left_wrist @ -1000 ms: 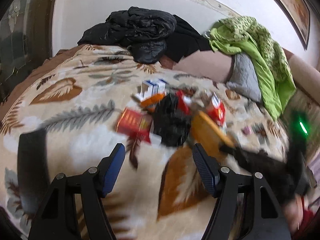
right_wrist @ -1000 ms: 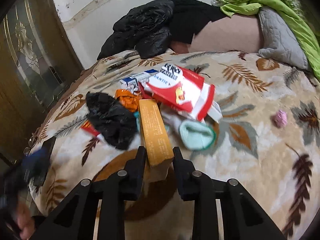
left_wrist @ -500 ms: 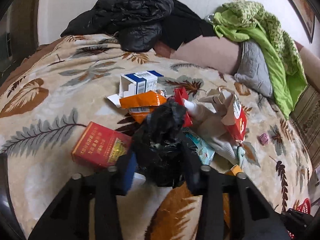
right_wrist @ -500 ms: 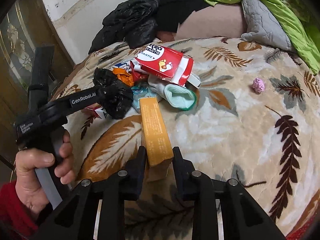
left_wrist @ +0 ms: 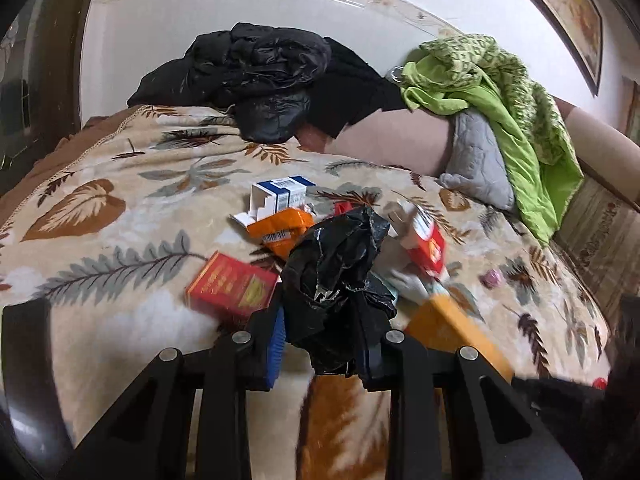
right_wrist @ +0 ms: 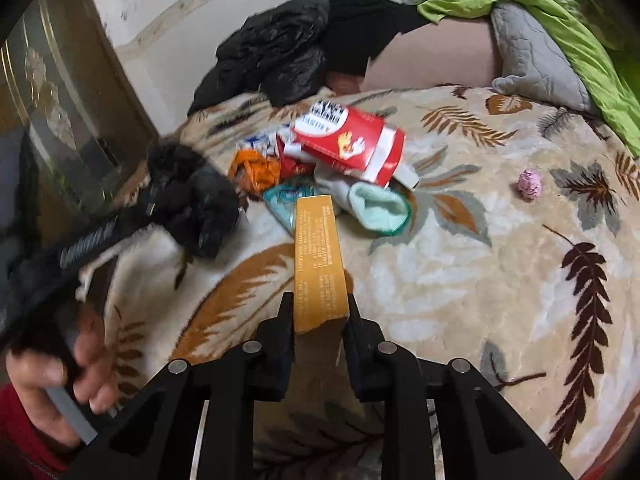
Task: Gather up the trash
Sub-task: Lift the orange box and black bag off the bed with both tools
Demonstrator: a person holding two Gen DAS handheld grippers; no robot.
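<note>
- My left gripper [left_wrist: 320, 344] has its jaws clamped on a crumpled black bag [left_wrist: 340, 280], which bulges up between the blue pads [left_wrist: 277, 340].
- From the right wrist view I see that bag [right_wrist: 192, 200] at 9 o'clock, blurred, with the left hand [right_wrist: 60, 376] on the handle at 8 o'clock.
- My right gripper [right_wrist: 320, 320] has its jaws closed on the near end of a yellow box [right_wrist: 318, 256]; the box points away toward 12 o'clock and is tilted up off the bed.
- In the left view the same yellow box [left_wrist: 456, 328] sits at 4 o'clock of the bag.
- The bed [right_wrist: 460, 280], under a leaf-print blanket, carries the trash pile.
- Red box [left_wrist: 230, 288]: at 9 o'clock of the bag, just beside it, lying flat.
- Orange wrapper [left_wrist: 280, 228] and blue-white carton [left_wrist: 280, 196]: at 11 o'clock of the bag, the carton behind the wrapper.
- Red-white pack [right_wrist: 348, 144]: beyond the yellow box tip at 12 o'clock, lying on the pile.
- Mint sock [right_wrist: 378, 208]: just beside the box tip at 2 o'clock.
- Pink wad [right_wrist: 530, 184]: alone at 2 o'clock, well apart from the pile.
- Black jacket [left_wrist: 256, 76] and green cloth [left_wrist: 500, 92] are heaped at the bed's far end.
</note>
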